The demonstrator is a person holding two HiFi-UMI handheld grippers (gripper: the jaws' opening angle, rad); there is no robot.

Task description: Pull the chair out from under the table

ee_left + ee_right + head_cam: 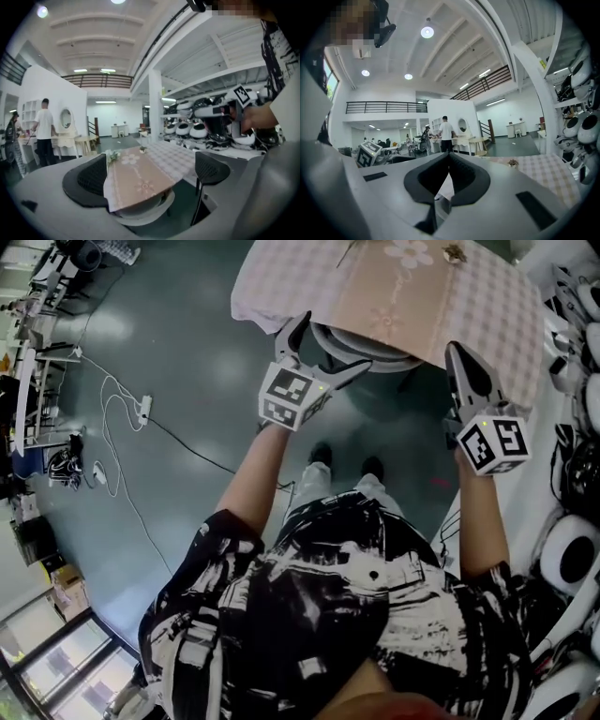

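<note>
The head view looks steeply down from above the person's shoulders onto the table (pixel 487 306) edge and the floor (pixel 187 371), while both gripper views look near-level from close beside that edge, across the same tablecloth (pixel 180 152) toward the hall beyond.

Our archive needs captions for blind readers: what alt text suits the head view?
Seen from above, a person holds two tools toward a pale chair tucked under a cloth-covered table. The left tool is open at the chair's curved back; the right tool is shut, further right.
</note>
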